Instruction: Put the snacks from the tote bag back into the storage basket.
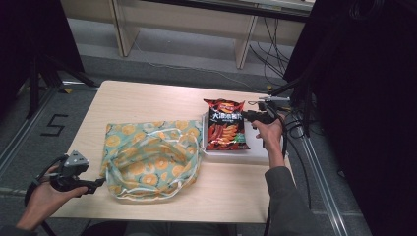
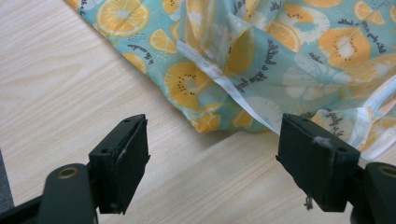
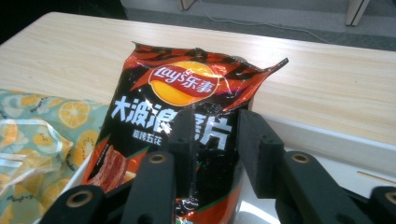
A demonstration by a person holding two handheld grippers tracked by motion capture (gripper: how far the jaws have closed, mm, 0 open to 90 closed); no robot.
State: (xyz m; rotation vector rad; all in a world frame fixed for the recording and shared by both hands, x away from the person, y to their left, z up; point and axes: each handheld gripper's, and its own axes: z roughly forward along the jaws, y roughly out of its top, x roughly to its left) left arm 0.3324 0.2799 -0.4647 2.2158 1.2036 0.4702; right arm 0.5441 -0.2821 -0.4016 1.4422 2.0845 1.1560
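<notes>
Pale wood surface (image 1: 147, 98) lay bare beyond the citrus-print bag (image 1: 150, 157) in the high view; the chip bag (image 1: 225, 129) lay on a white tray (image 1: 255, 152) by the right edge. Left hand-held gripper (image 2: 212, 161) stood wide, empty, near the bag's hem. Right hand-held gripper (image 3: 212, 144) stood partly parted over the chip bag's edge, not pinching.

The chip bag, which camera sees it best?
The right gripper view: the chip bag is close and its logo and writing are readable, with the right gripper at its edge. The high view shows the chip bag small, lying on a white tray. The left gripper view faces the fruit-print bag.
</notes>
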